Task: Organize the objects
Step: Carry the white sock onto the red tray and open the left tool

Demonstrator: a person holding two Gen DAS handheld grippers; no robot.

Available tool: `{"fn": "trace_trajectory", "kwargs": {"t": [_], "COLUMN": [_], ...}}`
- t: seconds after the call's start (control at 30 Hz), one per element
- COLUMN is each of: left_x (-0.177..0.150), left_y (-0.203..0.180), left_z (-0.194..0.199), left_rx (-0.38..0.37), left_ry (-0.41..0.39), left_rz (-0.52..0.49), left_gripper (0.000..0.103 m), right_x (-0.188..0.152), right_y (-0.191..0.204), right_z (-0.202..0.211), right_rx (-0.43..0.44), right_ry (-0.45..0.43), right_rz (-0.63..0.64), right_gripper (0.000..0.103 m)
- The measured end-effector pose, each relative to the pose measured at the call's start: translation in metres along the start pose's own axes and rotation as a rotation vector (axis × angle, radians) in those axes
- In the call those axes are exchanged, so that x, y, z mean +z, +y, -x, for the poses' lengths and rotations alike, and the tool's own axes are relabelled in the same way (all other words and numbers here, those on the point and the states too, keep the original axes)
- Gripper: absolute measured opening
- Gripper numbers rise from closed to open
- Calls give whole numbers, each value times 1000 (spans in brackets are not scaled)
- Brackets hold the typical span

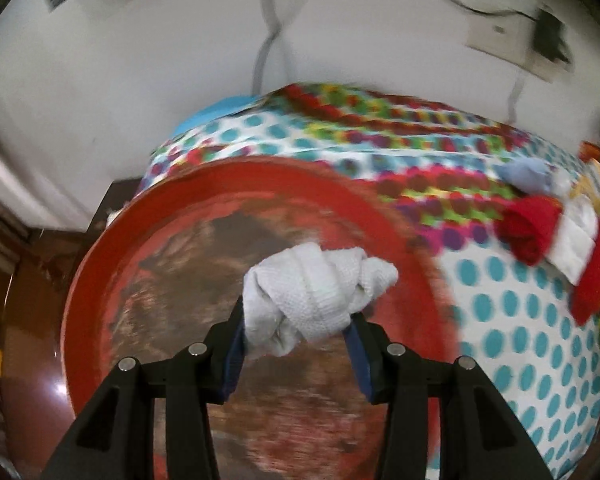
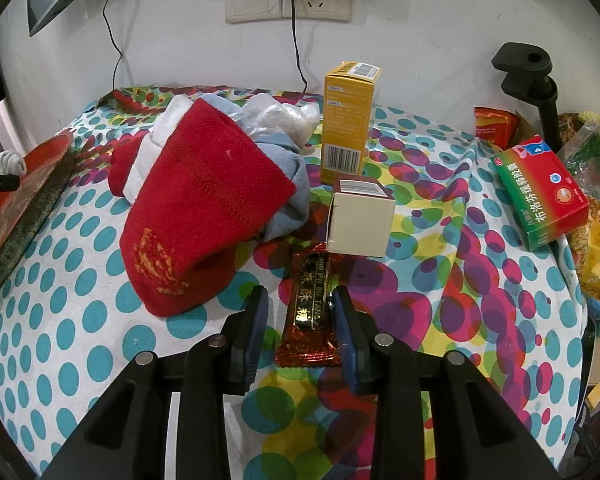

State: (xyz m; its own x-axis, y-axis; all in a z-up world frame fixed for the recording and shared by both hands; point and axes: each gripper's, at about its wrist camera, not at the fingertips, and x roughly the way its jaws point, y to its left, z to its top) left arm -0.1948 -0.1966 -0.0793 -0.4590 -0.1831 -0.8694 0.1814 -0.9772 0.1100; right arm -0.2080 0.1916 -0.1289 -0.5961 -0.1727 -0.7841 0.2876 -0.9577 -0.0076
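In the left wrist view my left gripper (image 1: 296, 320) is shut on a rolled white sock (image 1: 316, 292), held above a worn red round tray (image 1: 112, 240). That tray (image 2: 20, 200) sits at the left edge of the dotted tablecloth (image 2: 80, 312), and the white sock (image 2: 8, 162) shows just above it. A dark red candy packet (image 2: 310, 312) lies flat on the cloth between the fingers of my right gripper (image 2: 300, 308). The right finger is at the packet's edge, and a strip of cloth shows beside the left finger.
A big red sock (image 2: 204, 216) lies on a blue cloth (image 2: 296, 200) with a plastic bag (image 2: 280, 118) behind. A yellow box (image 2: 350, 120) and a white box (image 2: 360, 220) stand mid-table. A green-red medicine box (image 2: 544, 192), snack bags and a black clamp (image 2: 532, 80) are at the right.
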Motion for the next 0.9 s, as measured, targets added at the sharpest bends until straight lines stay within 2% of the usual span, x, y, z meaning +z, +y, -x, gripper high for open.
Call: {"fn": "trace_trajectory", "kwargs": {"t": [0.2,0.53,0.77,0.9], "left_x": [-2,-8,-18,-23], "left_y": [56,124,148,155], "left_z": [-15,-36,-45,-45], "left_rx": [54,141,120,78], "left_ry": [17,64,88,97], "left_rz": [85,164,245,281], "left_gripper": [47,47,50,52], "right_x": [0,0,0,0], "right_y": [0,-1,-4,-7], "right_z": [0,0,-1,-2], "right_rx": [0,-1,-8,-11], "right_ry": [0,0,1,2], "right_rz": [0,0,-4,-6], "right_gripper": [32,33,37,38]}}
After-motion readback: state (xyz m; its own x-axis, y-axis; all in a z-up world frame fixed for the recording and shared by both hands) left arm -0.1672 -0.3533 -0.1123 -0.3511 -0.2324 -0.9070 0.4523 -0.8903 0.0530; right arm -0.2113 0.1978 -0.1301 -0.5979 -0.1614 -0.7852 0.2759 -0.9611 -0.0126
